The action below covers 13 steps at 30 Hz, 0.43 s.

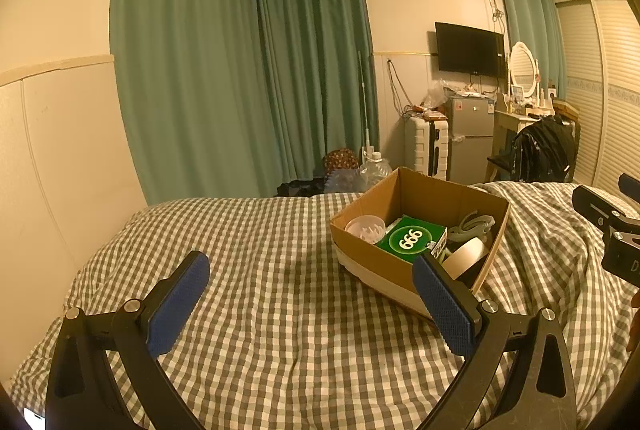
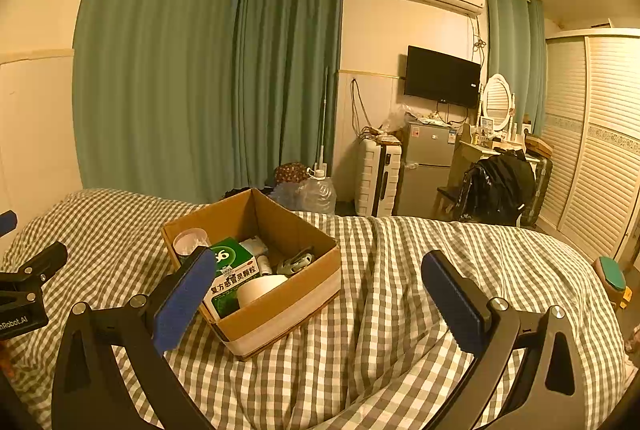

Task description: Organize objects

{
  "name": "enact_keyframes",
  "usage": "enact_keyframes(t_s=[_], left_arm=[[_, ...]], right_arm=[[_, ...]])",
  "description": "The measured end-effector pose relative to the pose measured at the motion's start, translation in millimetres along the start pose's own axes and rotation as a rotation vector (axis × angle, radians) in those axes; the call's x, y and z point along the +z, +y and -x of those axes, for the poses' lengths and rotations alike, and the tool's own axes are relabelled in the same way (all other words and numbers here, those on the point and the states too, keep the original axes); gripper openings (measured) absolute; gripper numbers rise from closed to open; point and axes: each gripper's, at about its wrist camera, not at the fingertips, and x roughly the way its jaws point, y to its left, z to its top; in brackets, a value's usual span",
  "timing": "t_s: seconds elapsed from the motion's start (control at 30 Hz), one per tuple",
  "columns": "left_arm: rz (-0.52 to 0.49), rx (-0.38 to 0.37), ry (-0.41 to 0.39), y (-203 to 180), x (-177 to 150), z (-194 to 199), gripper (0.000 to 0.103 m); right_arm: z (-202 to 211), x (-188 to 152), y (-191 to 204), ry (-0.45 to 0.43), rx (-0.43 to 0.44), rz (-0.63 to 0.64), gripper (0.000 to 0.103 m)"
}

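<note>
Hovering over the checked bed [image 1: 260, 270], left gripper [image 1: 312, 294] & right gripper [image 2: 320, 290] gape empty. Cardboard box [image 2: 280, 306] sits mid-bed w/ medicine carton [image 2: 234, 270], tape roll [image 2: 260, 288]: prob. light, stiff; grab carton's sides.

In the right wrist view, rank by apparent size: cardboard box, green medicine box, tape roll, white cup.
1. cardboard box
2. green medicine box
3. tape roll and white cup: look alike, both partly hidden, so unranked.
</note>
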Motion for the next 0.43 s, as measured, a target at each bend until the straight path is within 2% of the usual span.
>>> enact_keyframes(t_s=[0.43], left_arm=[[-0.002, -0.003, 0.001, 1.3, -0.8, -2.1, 0.103]], right_arm=[[-1.0, -0.8, 2.5, 0.007, -0.003, 0.002, 0.103]])
